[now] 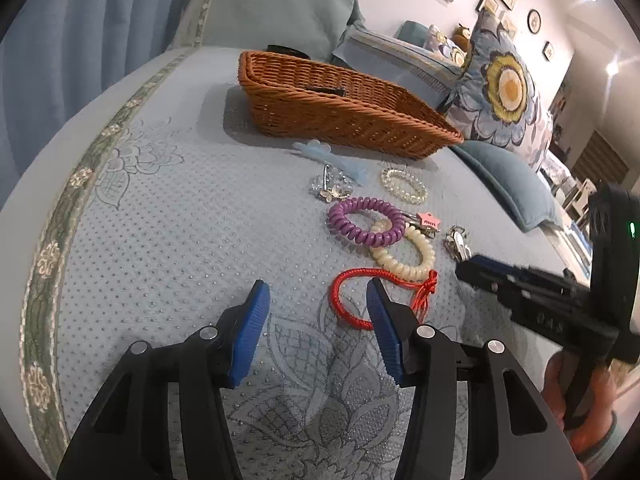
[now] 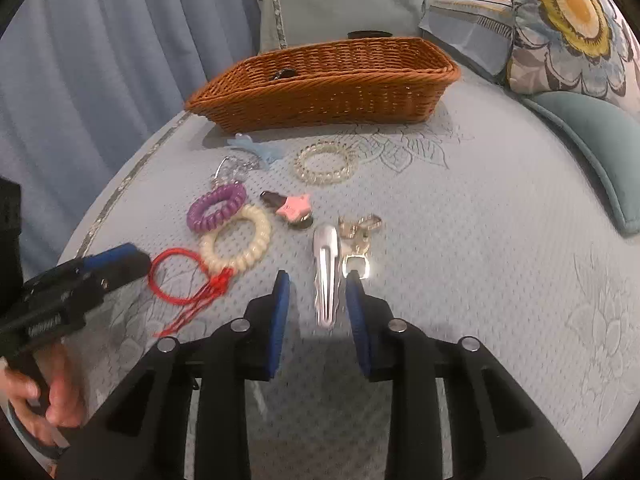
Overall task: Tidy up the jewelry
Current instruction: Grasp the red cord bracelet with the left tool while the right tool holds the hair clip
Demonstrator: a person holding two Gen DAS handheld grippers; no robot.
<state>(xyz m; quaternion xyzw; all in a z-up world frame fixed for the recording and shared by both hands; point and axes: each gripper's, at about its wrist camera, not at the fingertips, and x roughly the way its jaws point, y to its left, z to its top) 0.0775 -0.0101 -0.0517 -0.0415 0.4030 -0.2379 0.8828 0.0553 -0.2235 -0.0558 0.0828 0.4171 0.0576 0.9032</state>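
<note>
A wicker basket (image 1: 340, 108) (image 2: 328, 88) stands on the bed with a dark clip (image 2: 283, 74) inside. In front of it lie a red cord bracelet (image 1: 352, 300) (image 2: 176, 276), a cream coil band (image 1: 404, 252) (image 2: 236, 244), a purple coil band (image 1: 366, 220) (image 2: 216, 206), a pink star clip (image 1: 426, 222) (image 2: 294, 206), a clear bead bracelet (image 1: 404, 184) (image 2: 326, 162), a blue clip (image 1: 332, 158) (image 2: 260, 148) and silver hair clips (image 1: 458, 244) (image 2: 328, 272). My left gripper (image 1: 318, 308) is open beside the red bracelet. My right gripper (image 2: 318, 292) is open with a silver clip between its fingers.
A crystal flower piece (image 1: 332, 188) (image 2: 232, 170) lies beside the blue clip. Pillows, one flowered (image 1: 504, 88) (image 2: 572, 20), line the right side. A blue curtain (image 1: 80, 40) hangs at the left behind the bed's edge.
</note>
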